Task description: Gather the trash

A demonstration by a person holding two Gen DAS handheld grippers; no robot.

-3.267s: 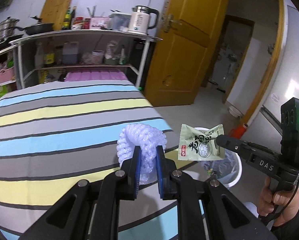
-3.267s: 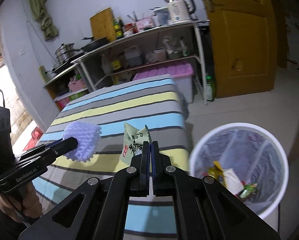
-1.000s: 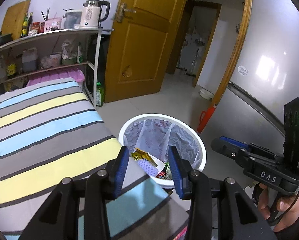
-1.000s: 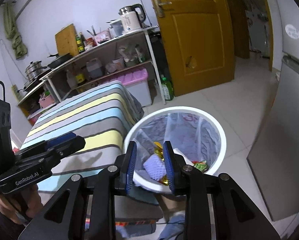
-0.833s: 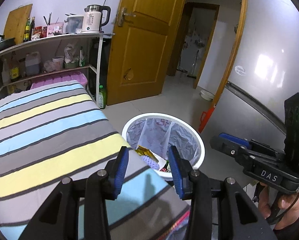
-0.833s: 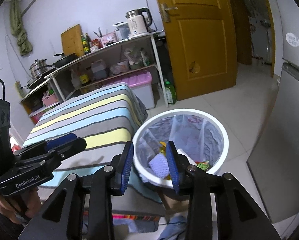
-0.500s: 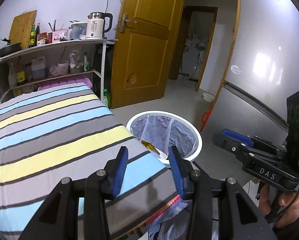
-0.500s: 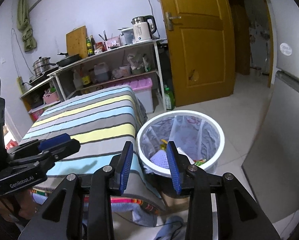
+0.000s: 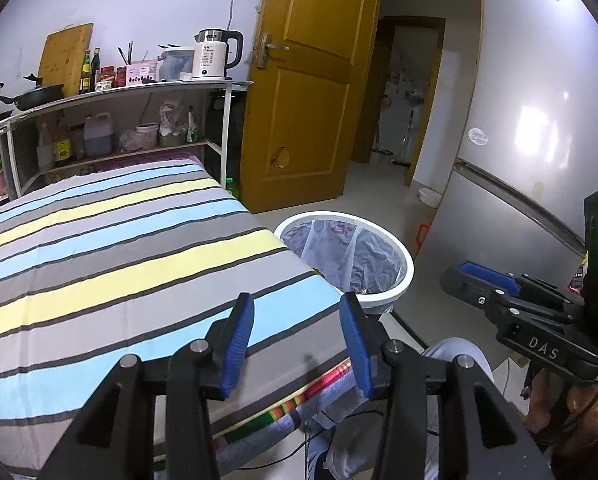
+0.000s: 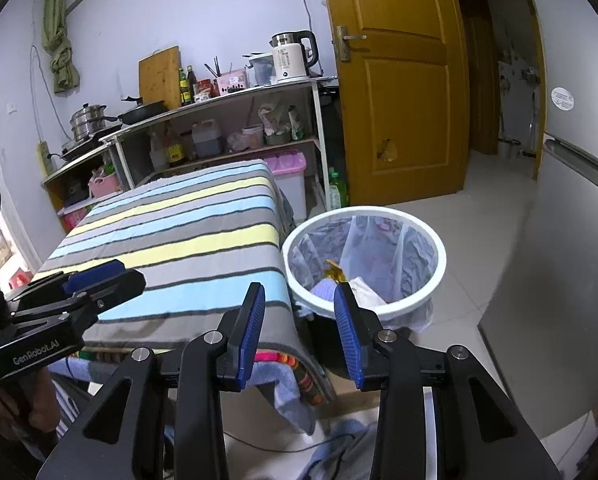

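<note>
Beside table's right edge: bin (image 10: 435,280) is holding dropped trash.
Left gripper (image 9: 297,334): gaping, empty, just widening.
Right gripper (image 10: 299,328): likewise.
Advice: scan table (image 9: 99,248) before returning.

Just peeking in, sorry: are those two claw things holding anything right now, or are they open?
Left gripper: open, nothing between its jaws, which have just been opening.
Right gripper: open, nothing held, jaws have just been opening too.

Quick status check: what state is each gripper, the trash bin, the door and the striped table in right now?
left gripper: open, nothing between its jaws, just been opening.
right gripper: open, empty, just been opening.
trash bin: upright, lined with a bag, trash inside.
yellow door: swung open.
striped table: no trash visible on it.
</note>
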